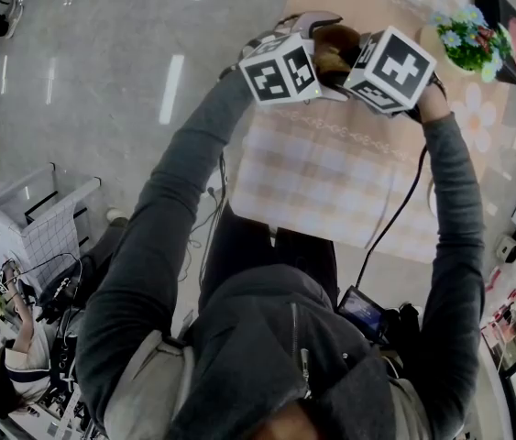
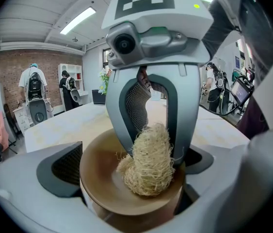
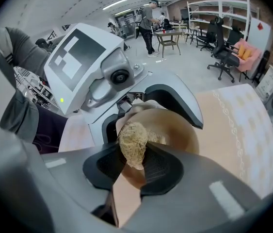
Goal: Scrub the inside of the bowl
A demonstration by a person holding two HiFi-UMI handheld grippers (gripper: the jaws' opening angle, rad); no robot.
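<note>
**Scrubber pressed into the held bowl**

The left tongs (image 2: 129,171) are closed on the rim of a brown bowl (image 2: 97,181). One jaw sits at the bowl's 9 o'clock side and the other at its 3 o'clock side in the left gripper view. The bowl is tipped so that its open side faces the right tongs (image 3: 134,163).

Those tongs are clamped tight on a pale, stringy scrubber (image 3: 133,147), with the dark pads (image 3: 163,171) pinching its near end. The free end of the scrubber reaches into the bowl and touches the inner wall near the middle.

In the head view the two tongs meet at 12 o'clock with their marker cubes side by side and the bowl between them. They are held up over a table (image 1: 331,186) covered with a peach checked cloth. A pot of flowers (image 1: 471,39) stands on the table at about 2 o'clock, well apart from the bowl. The person's grey sleeves (image 1: 161,246) run up from the bottom of the view to both tongs.
</note>
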